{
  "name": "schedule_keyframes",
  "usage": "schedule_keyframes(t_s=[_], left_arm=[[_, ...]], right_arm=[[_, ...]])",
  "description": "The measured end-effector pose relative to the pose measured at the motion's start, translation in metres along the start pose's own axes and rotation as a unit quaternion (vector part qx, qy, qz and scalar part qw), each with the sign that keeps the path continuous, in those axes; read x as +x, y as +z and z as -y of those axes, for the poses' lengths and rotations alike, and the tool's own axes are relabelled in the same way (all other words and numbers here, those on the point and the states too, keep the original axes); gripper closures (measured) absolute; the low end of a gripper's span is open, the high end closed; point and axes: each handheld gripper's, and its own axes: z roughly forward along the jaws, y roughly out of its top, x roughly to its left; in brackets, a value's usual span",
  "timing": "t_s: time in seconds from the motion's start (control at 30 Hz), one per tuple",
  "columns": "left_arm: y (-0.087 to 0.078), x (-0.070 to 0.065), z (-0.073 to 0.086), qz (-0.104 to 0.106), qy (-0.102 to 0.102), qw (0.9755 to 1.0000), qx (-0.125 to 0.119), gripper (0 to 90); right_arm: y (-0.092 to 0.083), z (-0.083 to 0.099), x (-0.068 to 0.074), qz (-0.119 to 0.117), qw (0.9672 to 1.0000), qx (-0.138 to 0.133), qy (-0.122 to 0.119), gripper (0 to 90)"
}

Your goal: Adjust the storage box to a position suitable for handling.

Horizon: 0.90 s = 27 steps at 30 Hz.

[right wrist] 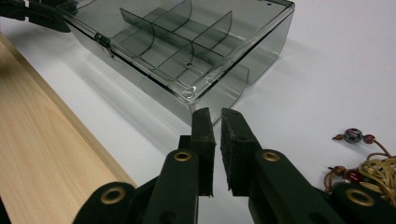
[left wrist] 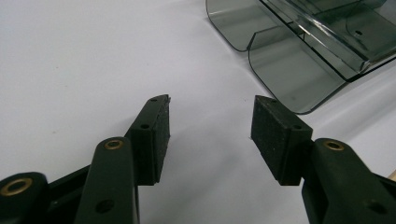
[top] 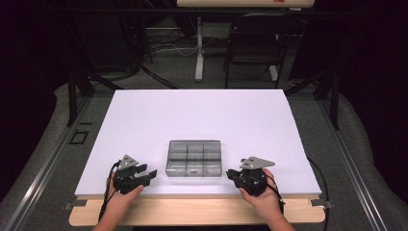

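Note:
A smoky clear plastic compartment box sits near the front of the white board, lid closed, with dividers visible inside. My left gripper rests just left of it, jaws wide open with nothing between them; in the left gripper view the box's rounded corner lies ahead to the right. My right gripper sits just right of the box. Its jaws are nearly together, a thin gap left and nothing in it, pointing at the box's near corner.
A wooden table edge runs along the front under the board. A beaded cord with tan string lies beside the right gripper. A dark chair and a white table leg stand on the floor beyond the board.

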Motion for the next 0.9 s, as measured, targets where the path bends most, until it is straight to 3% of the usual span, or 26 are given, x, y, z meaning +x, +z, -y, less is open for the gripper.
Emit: schedule_keyframes(t_s=[0.53, 0.9], left_arm=[[-0.001, 0.001, 0.0, -0.002, -0.002, 1.0, 0.0, 47.3], [-0.001, 0.001, 0.0, -0.003, 0.002, 1.0, 0.0, 47.3]], right_arm=[[0.008, -0.003, 0.008, -0.011, 0.9998, 0.007, -0.015, 90.0], [0.012, -0.004, 0.013, -0.004, 0.9994, 0.013, -0.031, 90.0]])
